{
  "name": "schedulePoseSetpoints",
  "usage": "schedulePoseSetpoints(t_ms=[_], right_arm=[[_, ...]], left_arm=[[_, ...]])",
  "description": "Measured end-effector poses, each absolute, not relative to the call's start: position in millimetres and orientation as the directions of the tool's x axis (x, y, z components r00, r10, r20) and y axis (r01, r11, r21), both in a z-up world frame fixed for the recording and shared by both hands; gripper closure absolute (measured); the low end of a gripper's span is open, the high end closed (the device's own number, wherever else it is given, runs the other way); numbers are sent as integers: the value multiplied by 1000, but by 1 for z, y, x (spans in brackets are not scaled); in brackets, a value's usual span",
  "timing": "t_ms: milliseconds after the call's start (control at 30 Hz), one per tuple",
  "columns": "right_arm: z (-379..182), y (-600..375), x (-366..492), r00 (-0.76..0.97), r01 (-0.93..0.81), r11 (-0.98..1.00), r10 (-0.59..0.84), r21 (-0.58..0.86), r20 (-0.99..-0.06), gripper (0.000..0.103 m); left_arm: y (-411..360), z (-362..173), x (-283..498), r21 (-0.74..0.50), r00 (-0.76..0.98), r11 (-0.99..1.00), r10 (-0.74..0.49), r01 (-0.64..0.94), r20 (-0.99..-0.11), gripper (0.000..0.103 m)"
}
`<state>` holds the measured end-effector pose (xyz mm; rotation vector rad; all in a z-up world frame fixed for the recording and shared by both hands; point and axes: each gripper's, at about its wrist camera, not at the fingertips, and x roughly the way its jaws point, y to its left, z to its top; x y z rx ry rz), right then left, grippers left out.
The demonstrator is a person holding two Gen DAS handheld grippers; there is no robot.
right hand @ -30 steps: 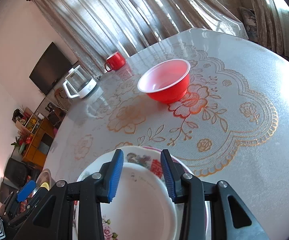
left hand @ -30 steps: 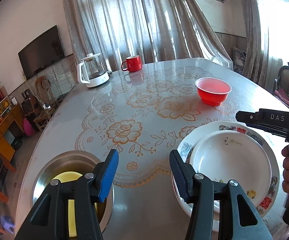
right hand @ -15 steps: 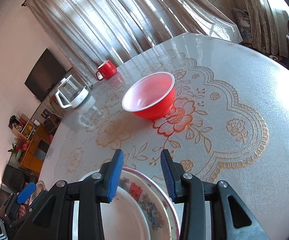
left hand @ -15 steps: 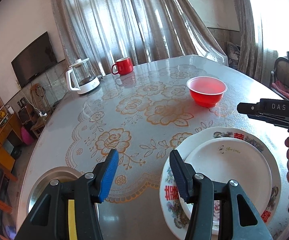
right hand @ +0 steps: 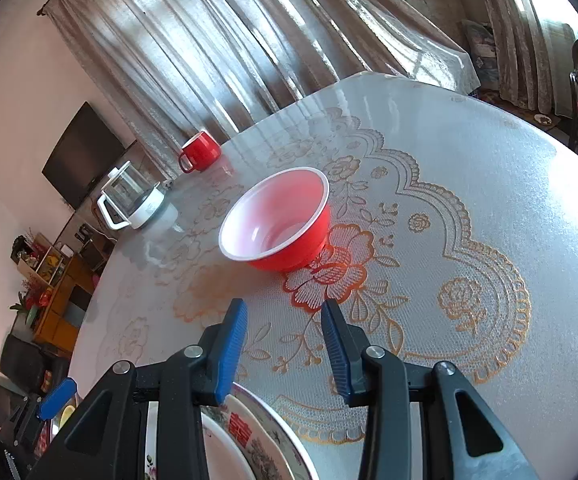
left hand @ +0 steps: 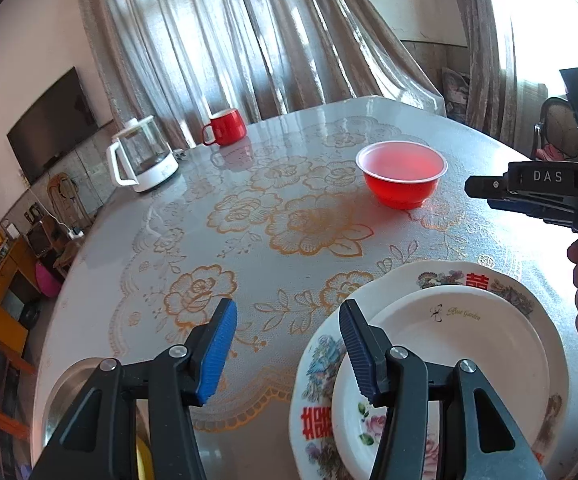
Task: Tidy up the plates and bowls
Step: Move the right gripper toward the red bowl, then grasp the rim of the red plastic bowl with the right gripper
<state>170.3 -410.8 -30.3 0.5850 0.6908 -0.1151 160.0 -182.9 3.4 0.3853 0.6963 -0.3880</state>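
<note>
Two stacked plates (left hand: 469,280), one red bowl (right hand: 277,220); both hand-held grippers (left hand: 285,344) (right hand: 285,344) apart, seemingly empty.

A red mug (left hand: 227,127) stands beside a glass kettle (left hand: 141,156) near curtains (left hand: 249,32).

Left wrist view: the left gripper (left hand: 287,334) has travelled across the round table with the floral plastic cover (left hand: 249,240); the round steel basin set into the table's near edge (left hand: 63,396) now shows only as a sliver at the lower left. Right wrist view: the right gripper (right hand: 283,330) has advanced from above the stacked white porcelain plates (right hand: 257,440) toward the red plastic bowl with white interior (right hand: 277,226), which now appears larger and nearer.
</note>
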Motion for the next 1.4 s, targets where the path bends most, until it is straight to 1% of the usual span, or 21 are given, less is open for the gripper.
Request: schedulePoseSetpoints(t_ms=[133,267,400,500,667,767,833,867,900,933,967,1000,1033,1133,1400], right_arm=[[-30,-421,181,769,296,828,89,477,-632,65],[-28,-433,195,769,308,822,82,479,-634,65],[-30,-444,213,764,322,815,78,482,-641,65],[-31,-452,226,760,333,812,70,480,-646,65],[-34,-457,243,754,333,814,73,475,-653,65],[-36,-457,251,746,325,825,78,463,-662,67],[-38,-457,255,742,322,830,78,456,-666,70],[-38,-457,257,740,322,832,76,451,-669,72],[-40,-458,259,736,322,835,75,446,-673,75],[-41,-458,261,731,323,838,75,441,-679,77],[-43,-459,262,724,324,840,76,435,-685,81],[-45,-458,264,716,325,844,75,427,-694,86],[-47,-458,264,712,321,847,79,424,-698,87],[-46,-454,261,713,305,857,84,416,-696,88],[-42,-439,249,710,263,854,143,448,-689,87]], left_arm=[[-189,6,189,74,608,871,-275,485,-745,49],[-194,8,222,-24,555,886,-310,463,-772,49],[-209,10,249,-101,518,881,-361,462,-776,50],[-225,9,269,-150,482,873,-392,465,-784,54],[-254,-2,299,-280,388,845,-472,456,-792,56],[-267,-12,314,-370,333,826,-523,426,-784,58],[-274,-17,322,-418,308,812,-553,408,-774,58],[-279,-20,326,-424,302,814,-552,397,-778,59],[-283,-23,328,-425,292,817,-547,390,-784,67],[-286,-25,330,-429,280,815,-549,390,-788,73],[-288,-27,329,-435,265,810,-553,393,-790,77],[-290,-27,327,-440,262,803,-561,402,-785,80],[-290,-25,325,-439,264,797,-567,415,-781,82],[-288,-19,315,-398,297,802,-552,446,-779,83],[-254,-17,295,-385,306,826,-523,411,-795,83]])
